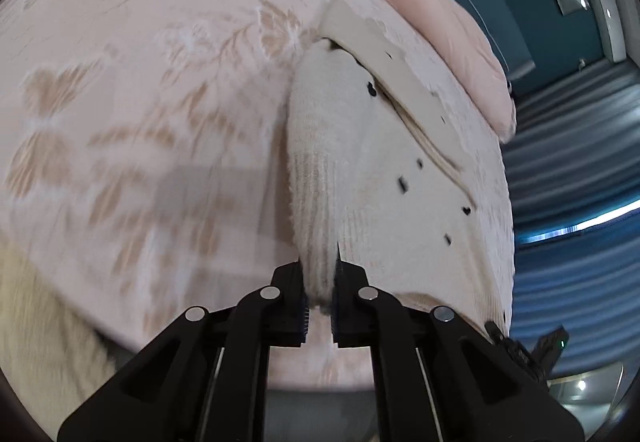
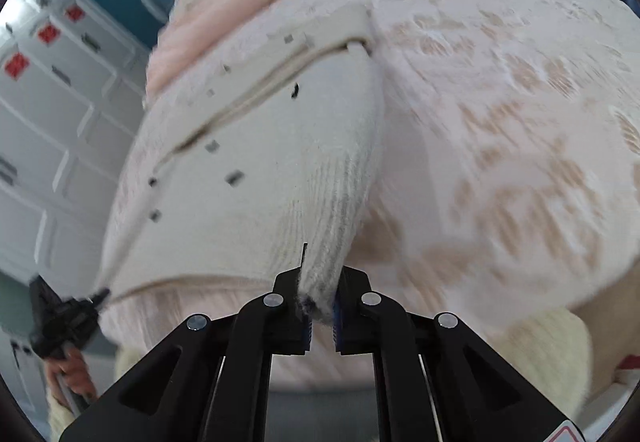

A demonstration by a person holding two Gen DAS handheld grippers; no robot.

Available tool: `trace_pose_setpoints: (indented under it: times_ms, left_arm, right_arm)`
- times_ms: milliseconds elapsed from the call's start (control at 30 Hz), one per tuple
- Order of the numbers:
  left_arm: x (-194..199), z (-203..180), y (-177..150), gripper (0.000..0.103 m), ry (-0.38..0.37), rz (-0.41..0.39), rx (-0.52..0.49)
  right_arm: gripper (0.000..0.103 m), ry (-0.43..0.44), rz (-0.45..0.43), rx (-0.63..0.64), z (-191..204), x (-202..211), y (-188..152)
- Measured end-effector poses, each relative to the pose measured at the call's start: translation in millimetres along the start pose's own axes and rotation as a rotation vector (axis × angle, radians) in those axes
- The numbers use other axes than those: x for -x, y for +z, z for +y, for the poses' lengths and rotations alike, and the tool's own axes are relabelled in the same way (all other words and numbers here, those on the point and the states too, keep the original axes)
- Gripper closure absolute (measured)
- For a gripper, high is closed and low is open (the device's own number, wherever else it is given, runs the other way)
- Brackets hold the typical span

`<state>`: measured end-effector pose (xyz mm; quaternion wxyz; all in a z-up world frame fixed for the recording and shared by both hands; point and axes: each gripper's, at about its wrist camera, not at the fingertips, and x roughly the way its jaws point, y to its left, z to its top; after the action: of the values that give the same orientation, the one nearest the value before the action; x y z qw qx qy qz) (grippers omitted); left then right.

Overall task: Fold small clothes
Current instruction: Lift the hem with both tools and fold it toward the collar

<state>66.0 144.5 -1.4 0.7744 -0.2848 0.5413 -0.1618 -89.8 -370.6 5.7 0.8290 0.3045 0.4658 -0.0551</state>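
Our left tool [image 1: 320,284] pinched on the cream knit sweater's [image 1: 384,177] near-left corner, our right tool [image 2: 322,290] clamped on its near-right corner, sweater stretched between both and spread ahead over the floral bedspread [image 1: 140,101], pink quilt [image 1: 440,1] beyond.

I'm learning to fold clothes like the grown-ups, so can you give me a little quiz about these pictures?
1. True or false: the left hand-held gripper is pinching a ribbed corner of the cream knitted cardigan with small dark buttons.
2. What does the cardigan lie on? A) a wooden floor B) the pale pink bedspread with beige butterflies C) a glass desk
3. Fill in: the right hand-held gripper grips the cardigan's other ______ corner.

Key: 1 true; 2 B; 3 ribbed.
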Motion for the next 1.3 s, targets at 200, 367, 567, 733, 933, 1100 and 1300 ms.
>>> trace_pose_setpoints:
  times_ms: [200, 367, 567, 733, 933, 1100, 1300]
  left_arm:
    - [23, 21, -86, 0.097, 0.055, 0.155, -0.05]
    - [32, 41, -124, 0.096, 0.065, 0.22, -0.029]
    - [6, 44, -110, 0.067, 0.06, 0.25, 0.031]
    - [-9, 47, -106, 0.055, 0.1, 0.217, 0.087]
    - [-39, 29, -102, 0.027, 0.184, 0.215, 0.039]
    - [-62, 19, -106, 0.018, 0.274, 0.211, -0.035]
    - [-56, 37, -105, 0.09, 0.171, 0.216, 0.067]
  right_arm:
    - [0.096, -0.108, 0.248, 0.115, -36, 14, -80]
    - [0.096, -0.065, 0.242, 0.084, -50, 20, -105]
    - [0.091, -0.018, 0.216, -0.02, -53, 3, -102]
    - [0.086, -0.028, 0.193, -0.003, -48, -2, -105]
    - [0.071, -0.009, 0.166, -0.029, -47, -7, -101]
    - [0.056, -0.033, 0.154, 0.004, -34, -16, -97]
    - [0.095, -0.036, 0.121, -0.058, -46, -13, -97]
